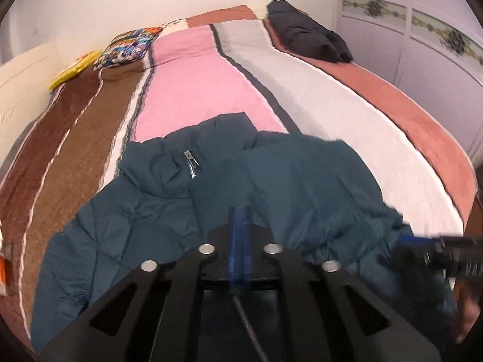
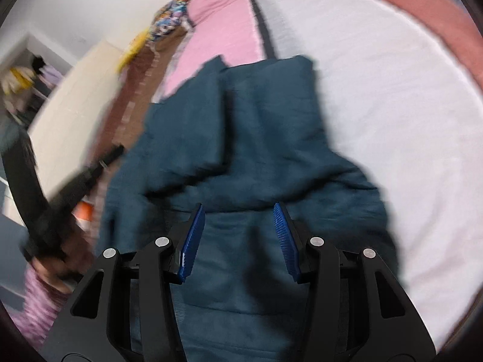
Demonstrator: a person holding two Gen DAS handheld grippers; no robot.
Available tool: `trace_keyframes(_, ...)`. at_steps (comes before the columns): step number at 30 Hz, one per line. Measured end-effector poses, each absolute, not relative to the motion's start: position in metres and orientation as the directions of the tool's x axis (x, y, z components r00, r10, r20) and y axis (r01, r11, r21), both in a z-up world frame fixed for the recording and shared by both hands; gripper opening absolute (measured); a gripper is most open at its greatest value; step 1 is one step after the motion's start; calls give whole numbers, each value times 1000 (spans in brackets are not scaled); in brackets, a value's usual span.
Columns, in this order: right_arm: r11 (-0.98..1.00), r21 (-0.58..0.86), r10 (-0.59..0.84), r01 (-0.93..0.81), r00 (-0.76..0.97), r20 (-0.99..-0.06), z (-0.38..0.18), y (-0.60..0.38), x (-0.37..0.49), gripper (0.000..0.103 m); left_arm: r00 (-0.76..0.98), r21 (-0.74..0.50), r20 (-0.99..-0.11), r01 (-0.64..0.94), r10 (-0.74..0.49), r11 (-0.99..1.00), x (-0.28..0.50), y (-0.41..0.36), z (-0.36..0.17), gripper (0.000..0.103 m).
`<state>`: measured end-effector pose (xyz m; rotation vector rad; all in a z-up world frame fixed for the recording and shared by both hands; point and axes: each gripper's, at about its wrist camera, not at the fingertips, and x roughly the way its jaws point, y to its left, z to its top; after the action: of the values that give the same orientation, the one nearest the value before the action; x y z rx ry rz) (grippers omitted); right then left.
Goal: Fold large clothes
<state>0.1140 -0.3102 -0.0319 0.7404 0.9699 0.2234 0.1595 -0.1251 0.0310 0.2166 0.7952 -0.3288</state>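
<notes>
Striped bedspread [image 1: 208,90] under teal jacket [image 1: 157,199] (zipper only in left view) | left gripper [image 1: 240,226] closed, empty | right gripper [image 2: 238,235] wide open above jacket.

Near hem of jacket [image 1: 157,235] hidden under left gripper [image 1: 240,226]. Right gripper [image 1: 437,250] smeared, cut by frame edge, grip unreadable there. Right wrist view motion-blurred throughout: pillow [image 2: 170,21] a colour smudge, shelf clutter [image 2: 21,81] beyond reading, bedspread [image 2: 392,96] cropped at rim.
</notes>
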Motion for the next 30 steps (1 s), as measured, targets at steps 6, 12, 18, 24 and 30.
trace_keyframes(6,538,811,628,228,533,-567,-57,-296,162,48,661,92,-725,371,-193,924,125,-103,25,44)
trace_keyframes(12,487,802,586,345,552,-593,-69,-287,186,47,652,78,-741,323,-162,943,102,-67,16,45)
trace_keyframes(18,724,631,375,277,611,-698,-27,-265,201,13,655,46,-744,251,-134,967,84,-23,12,46)
trace_keyframes(24,877,480,374,-22,658,-654,29,-191,210,11,676,13,-731,147,-91,989,69,28,14,46)
trace_keyframes(30,876,377,482,-301,558,-675,35,-84,215,11,692,-17,-721,27,-31,999,63,73,18,46)
